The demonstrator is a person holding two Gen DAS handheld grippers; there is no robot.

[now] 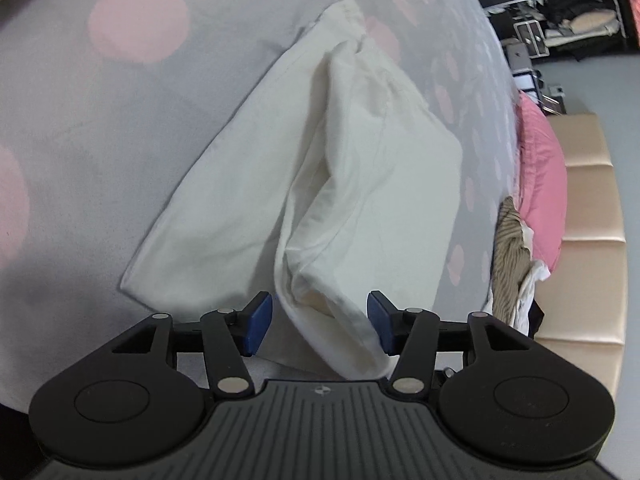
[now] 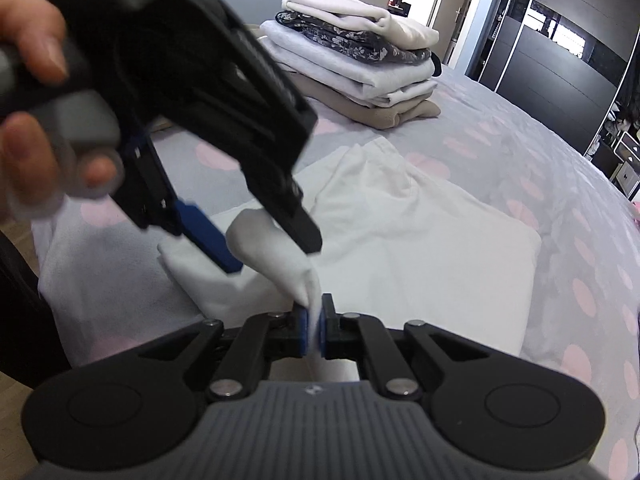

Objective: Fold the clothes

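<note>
A cream white garment (image 1: 352,184) lies partly folded on the grey bedspread with pink dots (image 1: 80,128). My left gripper (image 1: 320,322) is open, its blue pads either side of a raised fold of the garment's near end. In the right wrist view the garment (image 2: 420,240) lies ahead, and my right gripper (image 2: 314,326) is shut on a lifted corner of it. The left gripper (image 2: 256,244) shows there too, held by a hand, open around the same raised fold just above my right fingertips.
A stack of folded clothes (image 2: 356,60) stands at the far end of the bed. A pink cushion (image 1: 540,176) and a beige and white clothes heap (image 1: 512,264) lie at the bed's right edge by a padded beige frame (image 1: 588,216). Dark wardrobes (image 2: 552,60) stand behind.
</note>
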